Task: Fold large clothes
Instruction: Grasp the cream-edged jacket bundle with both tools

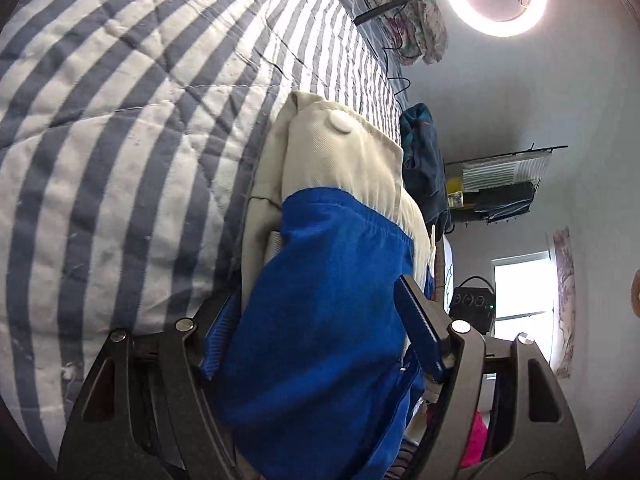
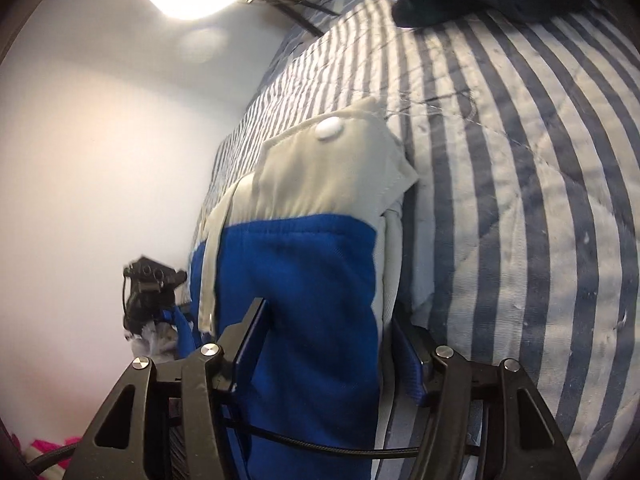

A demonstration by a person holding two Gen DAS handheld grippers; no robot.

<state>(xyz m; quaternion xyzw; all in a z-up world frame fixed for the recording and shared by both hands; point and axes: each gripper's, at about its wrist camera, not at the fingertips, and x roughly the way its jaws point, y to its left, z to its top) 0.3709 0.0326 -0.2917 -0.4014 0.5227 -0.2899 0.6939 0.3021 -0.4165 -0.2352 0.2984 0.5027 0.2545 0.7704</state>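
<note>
- Garment (image 1: 320, 300), blue with a cream panel and a white snap button (image 1: 340, 123), lies between both grippers and runs forward from them over the striped quilt (image 1: 120, 140) of the bed.
- Left gripper (image 1: 316, 320): jaws narrow, blue cloth bunched between the pads; holding the garment.
- Right gripper (image 2: 324, 332): same, fingers pressed on either side of the blue fabric; holding it.
- Long axis points away from both grippers, cream end farthest; neither hand clearly nearer.
- Both cameras rolled sideways, bed rising like a wall, so the hands seem turned on edge, cloth partly lifted.
- Judgement: next move carries the held end toward the cream end.
</note>
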